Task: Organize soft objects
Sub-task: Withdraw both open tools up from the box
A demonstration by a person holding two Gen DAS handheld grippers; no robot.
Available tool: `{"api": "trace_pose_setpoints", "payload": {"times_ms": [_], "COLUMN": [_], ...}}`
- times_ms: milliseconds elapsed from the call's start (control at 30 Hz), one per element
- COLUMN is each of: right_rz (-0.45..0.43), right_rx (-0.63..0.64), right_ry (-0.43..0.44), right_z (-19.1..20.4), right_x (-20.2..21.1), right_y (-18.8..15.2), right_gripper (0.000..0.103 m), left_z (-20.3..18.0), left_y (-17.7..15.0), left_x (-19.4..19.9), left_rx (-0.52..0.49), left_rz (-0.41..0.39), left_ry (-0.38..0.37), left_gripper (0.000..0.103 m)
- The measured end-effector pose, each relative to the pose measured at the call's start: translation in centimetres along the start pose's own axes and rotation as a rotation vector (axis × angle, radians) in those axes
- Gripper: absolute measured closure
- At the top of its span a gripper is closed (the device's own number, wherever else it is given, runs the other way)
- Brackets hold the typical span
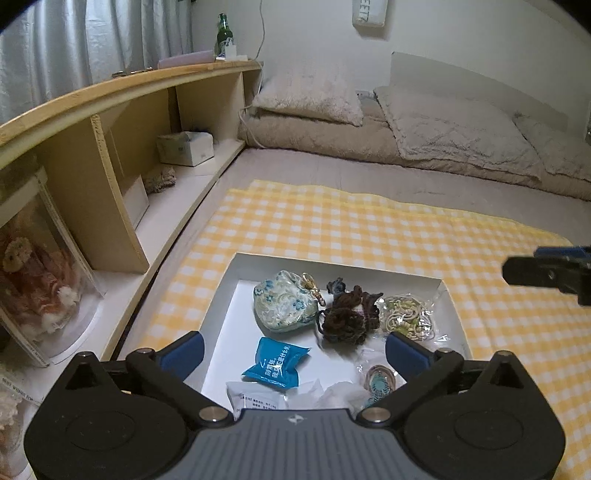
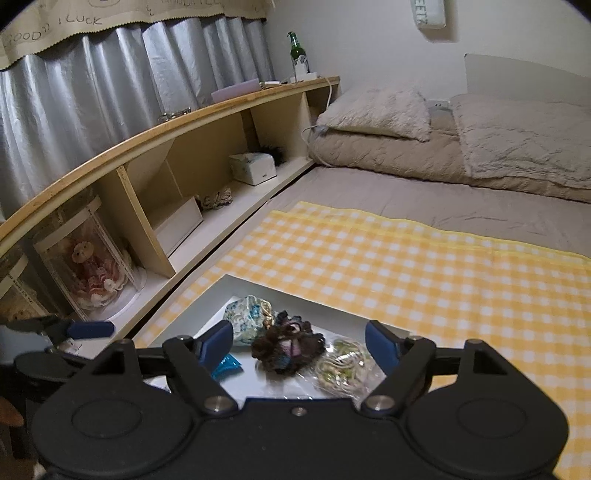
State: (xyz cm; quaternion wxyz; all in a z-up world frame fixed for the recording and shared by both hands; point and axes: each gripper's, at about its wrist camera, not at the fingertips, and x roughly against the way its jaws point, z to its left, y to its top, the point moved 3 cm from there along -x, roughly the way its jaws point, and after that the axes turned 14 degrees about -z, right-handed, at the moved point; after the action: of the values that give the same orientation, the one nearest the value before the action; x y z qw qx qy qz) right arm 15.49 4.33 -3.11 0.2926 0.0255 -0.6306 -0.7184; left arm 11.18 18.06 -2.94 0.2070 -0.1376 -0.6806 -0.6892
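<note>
valance [image 2: 55, 29] reads "good luck"; blue packet [image 1: 276, 363] chinese print

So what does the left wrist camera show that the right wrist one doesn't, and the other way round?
Only the left wrist view shows the small striped hair tie and the white packets at the near end of the white tray. Only the right wrist view shows the "GOOD LUCK" banner above the curtain. Both show the floral pouch, the brown scrunchie, the bagged cord bundle, the blue packet, the green bottle and both grippers, left and right, open and empty.
</note>
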Motion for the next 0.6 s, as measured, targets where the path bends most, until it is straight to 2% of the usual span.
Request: {"api": "trace_pose_setpoints", "payload": {"times_ms": [267,467,600], "right_rz": [-0.03,-0.068,-0.096], "right_rx": [0.017,0.037,0.046], "right_ry": [-0.025,-0.049,-0.078], "right_z": [-1.2,-1.2,-1.4], "right_x": [4.2,7.4,9.2], "right_y": [-1.0,-2.0,-3.0], "right_gripper": [0.016,0.006,0.003], "left_z": [-0.4,-2.1,-3.7], "left_y": [-0.1,-0.2,-0.6], "left_x": [2.9,5.7,7.9], "left_rx": [0.051,0.005,-0.041], "left_rz": [-0.017,-0.07,-0.121], "left_ry": [-0.005,-0.003,0.004], "left_gripper": [0.0,0.0,0.0]}}
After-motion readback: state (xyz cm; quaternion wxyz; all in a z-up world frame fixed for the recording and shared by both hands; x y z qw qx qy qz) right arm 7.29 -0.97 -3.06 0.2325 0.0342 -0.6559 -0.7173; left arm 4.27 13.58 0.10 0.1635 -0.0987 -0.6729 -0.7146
